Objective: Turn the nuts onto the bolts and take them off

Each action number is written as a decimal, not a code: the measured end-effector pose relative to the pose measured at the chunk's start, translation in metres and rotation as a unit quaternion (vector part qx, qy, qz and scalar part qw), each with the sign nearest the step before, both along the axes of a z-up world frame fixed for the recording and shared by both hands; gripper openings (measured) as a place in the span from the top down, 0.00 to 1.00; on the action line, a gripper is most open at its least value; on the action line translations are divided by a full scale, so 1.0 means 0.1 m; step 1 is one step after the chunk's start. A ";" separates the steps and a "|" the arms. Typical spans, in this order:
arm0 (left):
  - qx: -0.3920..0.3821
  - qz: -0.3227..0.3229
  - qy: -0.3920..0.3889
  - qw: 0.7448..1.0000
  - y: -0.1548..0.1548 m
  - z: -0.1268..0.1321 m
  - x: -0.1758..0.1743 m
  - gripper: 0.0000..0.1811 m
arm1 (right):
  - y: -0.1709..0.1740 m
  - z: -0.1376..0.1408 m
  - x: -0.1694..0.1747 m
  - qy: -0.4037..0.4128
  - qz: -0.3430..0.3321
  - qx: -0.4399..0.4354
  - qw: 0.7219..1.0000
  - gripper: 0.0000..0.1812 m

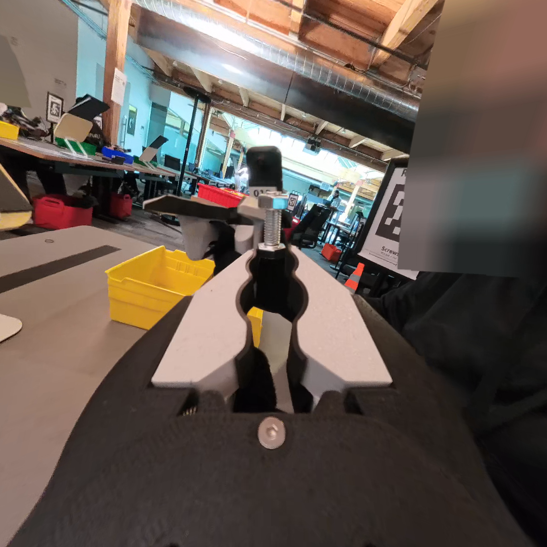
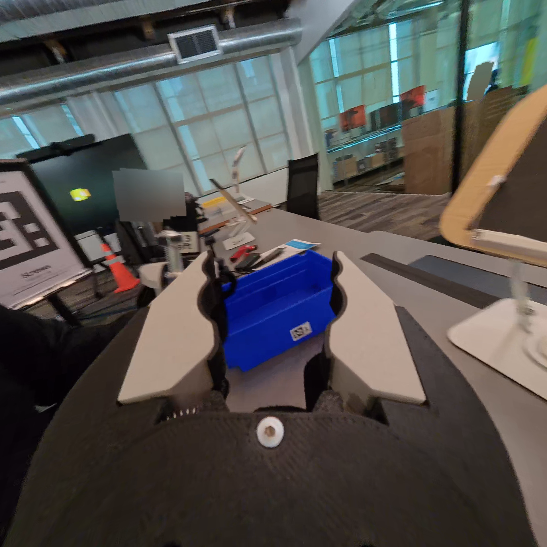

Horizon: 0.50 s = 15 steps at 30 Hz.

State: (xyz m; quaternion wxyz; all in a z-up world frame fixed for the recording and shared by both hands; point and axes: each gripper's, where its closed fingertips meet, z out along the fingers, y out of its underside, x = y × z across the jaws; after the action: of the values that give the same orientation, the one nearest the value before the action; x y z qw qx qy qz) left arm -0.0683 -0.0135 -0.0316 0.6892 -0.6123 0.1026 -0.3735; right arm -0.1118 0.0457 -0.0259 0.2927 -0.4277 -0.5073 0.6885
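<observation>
— Where do we stand?
— Our left gripper point(image 1: 271, 251) clamps the bolt point(image 1: 272, 228) upright by its head, nut point(image 1: 273, 202) at the threaded tip; our right gripper point(image 2: 272, 260) gapes, holding nothing, just beside it.
— Next?
— Probably close on the nut and turn — yellow bin point(image 1: 154, 284) and blue bin point(image 2: 275, 313) sit near; above is free.

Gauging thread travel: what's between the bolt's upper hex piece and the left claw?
Left wrist view: only bare silver threaded shaft between the upper silver hex piece and the lower hex piece pinched in the left claw.
</observation>
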 end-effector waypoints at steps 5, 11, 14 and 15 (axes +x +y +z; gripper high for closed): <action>-0.006 0.012 0.010 1.000 0.01 0.01 -0.04 0.92 | 0.11 0.11 0.09 0.013 0.002 -0.017 1.000 0.52; -0.026 0.007 0.025 0.999 0.07 -0.09 0.08 0.92 | -0.41 0.16 0.04 0.022 0.048 0.026 0.998 0.47; -0.026 0.001 0.041 0.999 0.07 -0.10 0.17 0.92 | -0.44 0.10 0.00 0.013 0.045 0.027 0.999 0.47; -0.027 0.003 0.044 0.999 0.07 -0.11 0.18 0.92 | -0.42 0.09 0.00 0.008 0.044 0.023 0.999 0.45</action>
State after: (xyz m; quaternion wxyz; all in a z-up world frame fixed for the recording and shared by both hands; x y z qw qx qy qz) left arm -0.0505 -0.0065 -0.0421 0.6687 -0.6467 0.1210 -0.3462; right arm -0.1122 0.0037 -0.0169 0.2763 -0.3925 -0.5387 0.6924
